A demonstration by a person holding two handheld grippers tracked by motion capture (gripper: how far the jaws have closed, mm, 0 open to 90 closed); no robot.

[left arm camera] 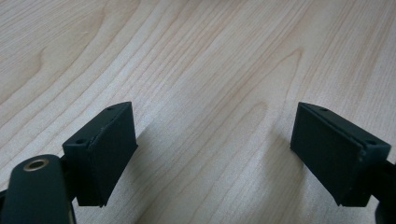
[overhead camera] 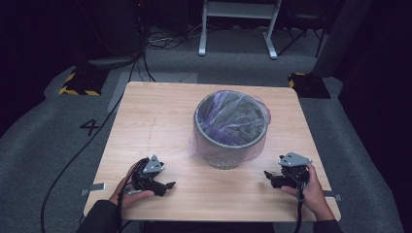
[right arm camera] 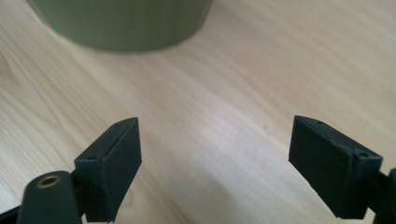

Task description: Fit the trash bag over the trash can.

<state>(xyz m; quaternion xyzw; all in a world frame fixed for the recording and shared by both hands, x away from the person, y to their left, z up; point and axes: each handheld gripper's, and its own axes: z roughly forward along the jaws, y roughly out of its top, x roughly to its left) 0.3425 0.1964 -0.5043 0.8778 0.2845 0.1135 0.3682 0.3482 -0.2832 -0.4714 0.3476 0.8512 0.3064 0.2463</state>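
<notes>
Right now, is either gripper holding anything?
No. The left gripper and right gripper are both open and hold nothing, apart from the bin.

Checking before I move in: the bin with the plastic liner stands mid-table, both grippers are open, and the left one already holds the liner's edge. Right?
Not quite. The left gripper holds nothing: the left gripper view shows its jaws apart over bare table. The lined bin does stand mid-table, and the right gripper is open too.
</notes>
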